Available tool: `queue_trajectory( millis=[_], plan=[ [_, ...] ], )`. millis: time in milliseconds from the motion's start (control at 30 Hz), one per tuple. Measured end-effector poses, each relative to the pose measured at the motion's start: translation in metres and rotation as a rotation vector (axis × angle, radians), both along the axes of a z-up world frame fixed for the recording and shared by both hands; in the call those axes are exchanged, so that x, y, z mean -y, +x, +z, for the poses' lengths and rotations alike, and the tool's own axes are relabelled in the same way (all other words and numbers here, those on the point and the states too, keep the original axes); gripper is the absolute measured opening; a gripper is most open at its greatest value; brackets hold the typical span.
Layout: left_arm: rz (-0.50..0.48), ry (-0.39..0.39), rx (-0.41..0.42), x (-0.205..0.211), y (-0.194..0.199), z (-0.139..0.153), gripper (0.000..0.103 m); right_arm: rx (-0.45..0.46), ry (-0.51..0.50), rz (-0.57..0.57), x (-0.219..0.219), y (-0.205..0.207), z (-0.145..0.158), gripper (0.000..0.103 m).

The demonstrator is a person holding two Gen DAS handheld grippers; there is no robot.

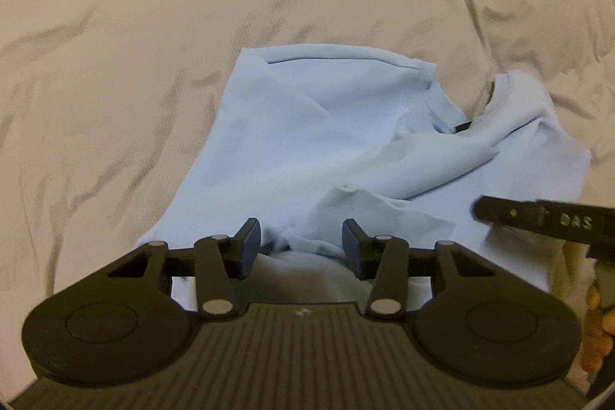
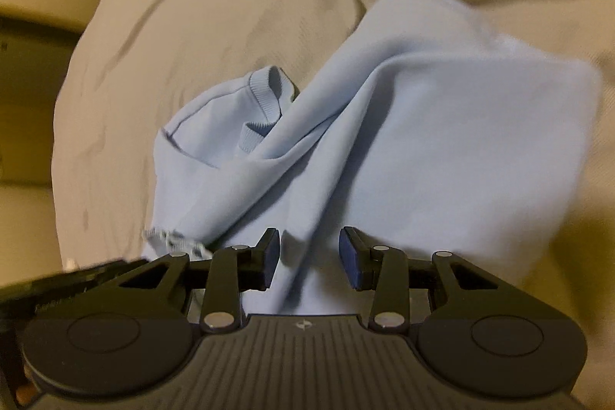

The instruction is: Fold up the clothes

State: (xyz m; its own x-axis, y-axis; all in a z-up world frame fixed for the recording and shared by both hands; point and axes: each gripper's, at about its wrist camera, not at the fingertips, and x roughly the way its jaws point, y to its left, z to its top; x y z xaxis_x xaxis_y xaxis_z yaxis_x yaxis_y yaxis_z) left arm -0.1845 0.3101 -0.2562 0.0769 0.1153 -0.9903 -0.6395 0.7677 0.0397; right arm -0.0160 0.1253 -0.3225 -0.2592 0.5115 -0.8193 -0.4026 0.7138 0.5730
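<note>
Two grippers low over pale blue shirt (image 1: pixel 307 125) on cream bedding (image 1: pixel 115 25). Left gripper (image 1: pixel 301 244): fabric bunched between half-spread jaws, pinch itself not clear, cannot tell. Right gripper (image 2: pixel 309 258): same, cloth fold in gap, contact unclear. Shirt soft, light, limp, will sag and slide; best grip hem edge or shoulder seam. Ribbed collar (image 2: pixel 265 91) ahead-left of right gripper; long axis runs forward, away from tools.
</note>
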Motion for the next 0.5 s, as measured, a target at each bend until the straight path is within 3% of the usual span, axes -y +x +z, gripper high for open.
queue_trajectory(
  millis=[33, 67, 100, 233, 367, 500],
  plan=[
    [-0.005, -0.003, 0.001, -0.003, -0.001, -0.001, 0.042, -0.006, 0.008, -0.013, -0.003, -0.003, -0.004, 0.037],
    [-0.015, -0.008, 0.006, -0.005, -0.002, -0.001, 0.042, -0.005, 0.022, -0.009, -0.008, -0.008, -0.007, 0.016],
    [-0.024, -0.012, 0.012, -0.007, -0.003, -0.002, 0.042, 0.006, 0.021, 0.01, -0.013, -0.013, -0.008, 0.002],
    [-0.091, -0.029, 0.036, -0.01, 0.002, -0.001, 0.042, 0.087, -0.01, 0.031, -0.007, -0.025, 0.015, 0.001],
    [-0.217, -0.07, 0.083, 0.003, 0.021, -0.001, 0.042, 0.162, -0.091, -0.004, 0.04, -0.026, 0.047, 0.0],
    [-0.397, -0.049, 0.102, 0.032, 0.046, -0.006, 0.042, 0.248, -0.224, -0.063, 0.091, -0.022, 0.069, 0.0]
  ],
)
